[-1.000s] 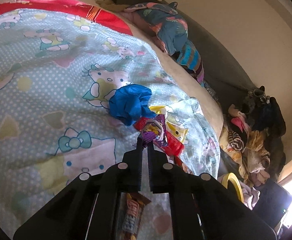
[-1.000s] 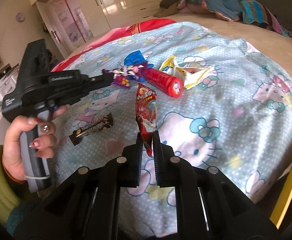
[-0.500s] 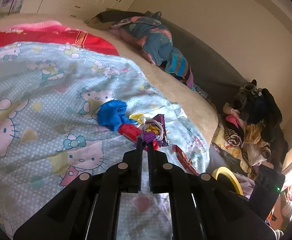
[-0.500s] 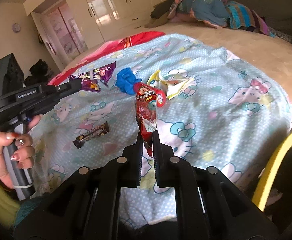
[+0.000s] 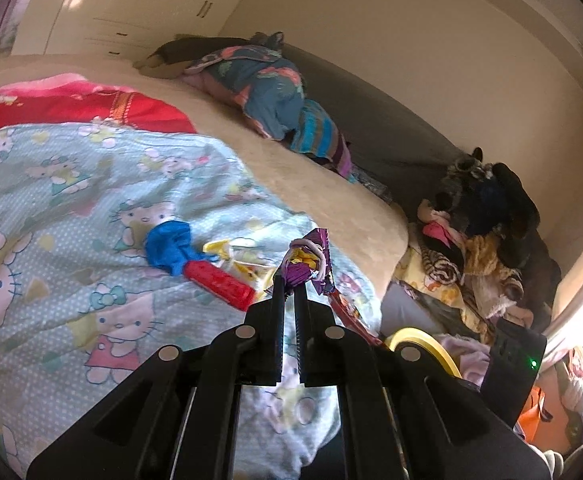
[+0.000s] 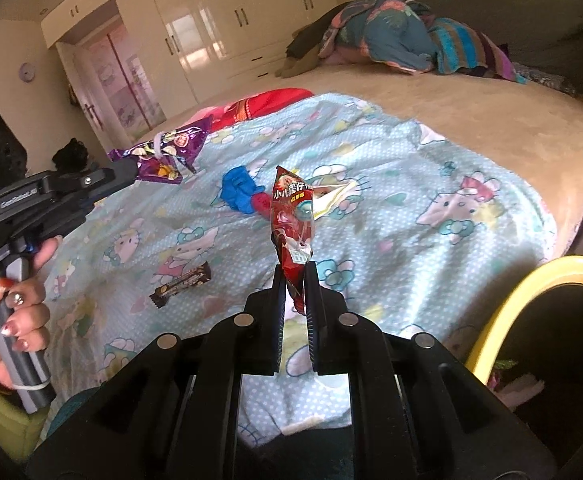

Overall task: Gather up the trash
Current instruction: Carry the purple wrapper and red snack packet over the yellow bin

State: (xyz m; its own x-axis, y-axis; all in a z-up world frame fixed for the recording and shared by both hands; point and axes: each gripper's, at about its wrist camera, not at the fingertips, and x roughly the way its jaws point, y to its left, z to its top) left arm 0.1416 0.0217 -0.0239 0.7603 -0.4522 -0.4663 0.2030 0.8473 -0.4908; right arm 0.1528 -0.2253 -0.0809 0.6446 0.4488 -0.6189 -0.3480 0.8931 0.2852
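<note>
My left gripper [image 5: 290,285] is shut on a crumpled purple snack wrapper [image 5: 306,265], held up above the bed; the right wrist view shows the same purple wrapper [image 6: 169,152] at the tip of the left gripper [image 6: 131,170], held by a hand [image 6: 15,312]. My right gripper [image 6: 295,276] is shut on the lower corner of a red snack packet [image 6: 293,220] that stands upright in the air. On the blue cartoon-print blanket [image 6: 391,216] lie a blue glove [image 5: 169,246], a red tube [image 5: 219,283], a yellow-white wrapper [image 6: 331,194] and a brown chocolate bar wrapper [image 6: 181,283].
A yellow-rimmed bin [image 6: 547,320] stands beside the bed at lower right, with its yellow rim [image 5: 425,342] also in the left wrist view. Folded bedding [image 6: 403,40] lies at the bed's far end. A heap of clothes [image 5: 475,240] fills the floor by the wall. Wardrobes [image 6: 219,28] stand behind.
Both grippers have risen away from the blanket with their wrappers still held. The litter on the blanket looks smaller and farther, and the yellow bin rim has come further into the right wrist view.
</note>
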